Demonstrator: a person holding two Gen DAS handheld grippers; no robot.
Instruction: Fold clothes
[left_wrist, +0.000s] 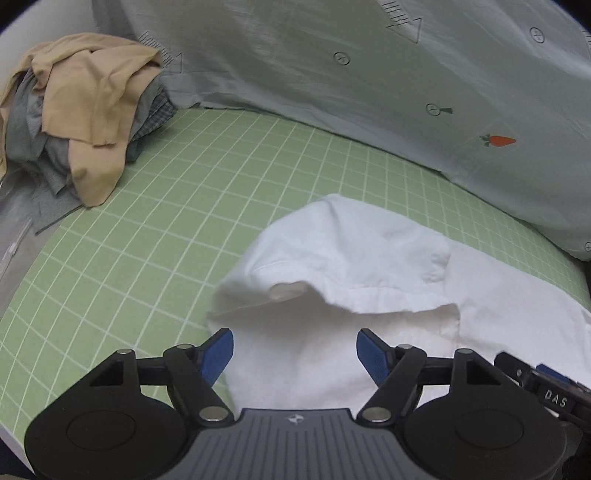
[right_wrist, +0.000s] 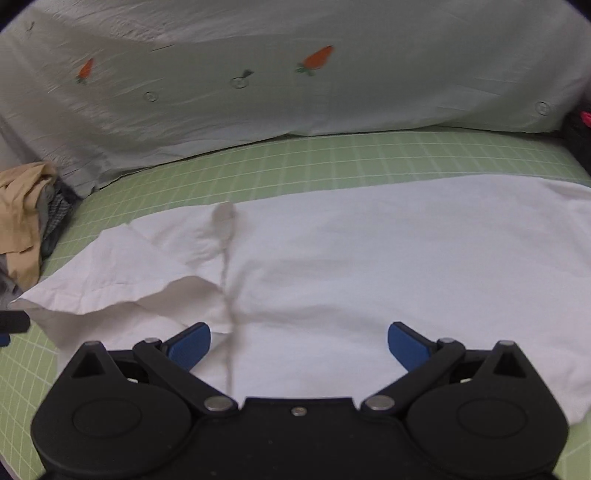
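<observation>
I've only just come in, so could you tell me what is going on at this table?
A person is folding clothes with two tools. A white cotton garment lies on the green gridded mat, its sleeve end already turned over. The left hand-held gripper and the right hand-held gripper both hover open above the white cloth, gripping nothing. A heap of tan and grey clothes waits at the mat's left edge, and a pale green sheet with carrot prints lies behind.

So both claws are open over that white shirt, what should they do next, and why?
Probably the left gripper should pinch the turned-over sleeve edge of the white shirt and pull it flat. That sleeve lies rumpled while the body is fairly smooth, and the right gripper holds nothing either.
</observation>
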